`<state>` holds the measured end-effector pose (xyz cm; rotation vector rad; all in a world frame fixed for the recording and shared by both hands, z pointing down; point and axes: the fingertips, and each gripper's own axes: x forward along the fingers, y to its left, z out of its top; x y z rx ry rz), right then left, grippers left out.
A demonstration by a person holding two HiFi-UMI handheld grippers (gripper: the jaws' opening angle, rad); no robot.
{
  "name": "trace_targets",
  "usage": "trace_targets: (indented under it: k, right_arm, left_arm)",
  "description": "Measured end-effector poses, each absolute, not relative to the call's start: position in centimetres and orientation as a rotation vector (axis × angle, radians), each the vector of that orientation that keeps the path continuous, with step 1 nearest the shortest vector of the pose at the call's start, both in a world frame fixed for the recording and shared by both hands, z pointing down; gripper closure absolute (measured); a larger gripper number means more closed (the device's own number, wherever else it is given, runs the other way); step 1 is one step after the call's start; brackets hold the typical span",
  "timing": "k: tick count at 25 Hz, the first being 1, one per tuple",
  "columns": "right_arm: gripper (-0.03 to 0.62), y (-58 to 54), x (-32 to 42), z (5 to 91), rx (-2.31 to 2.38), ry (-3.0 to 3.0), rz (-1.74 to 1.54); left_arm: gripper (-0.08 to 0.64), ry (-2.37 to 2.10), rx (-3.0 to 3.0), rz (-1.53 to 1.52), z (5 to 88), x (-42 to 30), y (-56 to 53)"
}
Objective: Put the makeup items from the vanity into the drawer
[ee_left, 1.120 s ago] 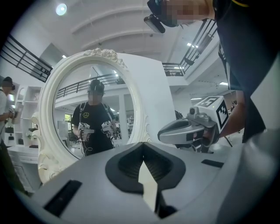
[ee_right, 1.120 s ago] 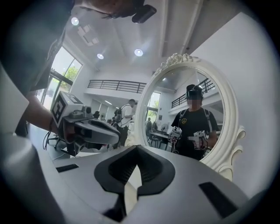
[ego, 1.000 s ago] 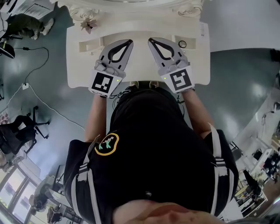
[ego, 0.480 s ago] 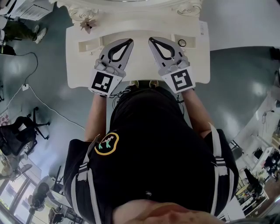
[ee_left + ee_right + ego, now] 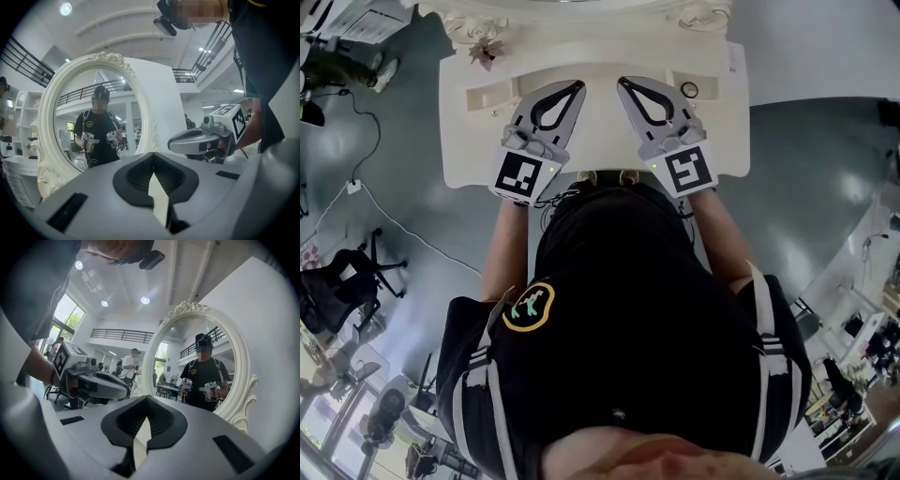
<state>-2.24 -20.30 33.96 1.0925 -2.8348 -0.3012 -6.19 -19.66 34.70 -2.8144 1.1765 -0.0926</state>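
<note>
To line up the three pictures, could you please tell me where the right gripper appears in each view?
Head view: right gripper right of centre, over the vanity.
Left gripper view: right of centre, pointing left.
Right gripper view: its own shut jaws, bottom centre.
Shared landmark: the left gripper, in all three; the mirror shows in both gripper views.

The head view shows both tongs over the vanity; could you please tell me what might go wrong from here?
1. The left tongs and right tongs are both shut and empty, with their tips close together; they could knock each other when they open.
2. The mirror stands right ahead of them; a forward reach may strike it.
3. The small dark ring beside the right tongs looks easy to nudge away.
</note>
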Motion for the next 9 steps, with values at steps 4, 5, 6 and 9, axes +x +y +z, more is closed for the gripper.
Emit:
trace_targets:
  k: [4, 5, 6, 9]
  right_arm:
    - [0.574, -20.47, -2.15, 34.06, 1.095, -2.833, -0.293]
    - [0.574, -20.49, -2.14, 34.09, 1.092, -2.832, -0.296]
    - [0.574, -20.49, -2.13, 34.11, 1.090, -2.831, -0.300]
    - [0.572, -20.47, -2.04, 34.26, 1.085, -2.825, -0.306]
  left_arm:
    - [0.541, 1.180, -2.814, -0.092, 34.75, -6.14, -19.74]
    - [0.541, 1.180, -2.814, -0.092, 34.75, -6.12, -19.76]
    - [0.541, 1.181, -2.814, -0.091, 34.75, -6.08, -19.77]
    - [0.541, 1.182, -2.813, -0.092, 34.79, -5.95, -19.74]
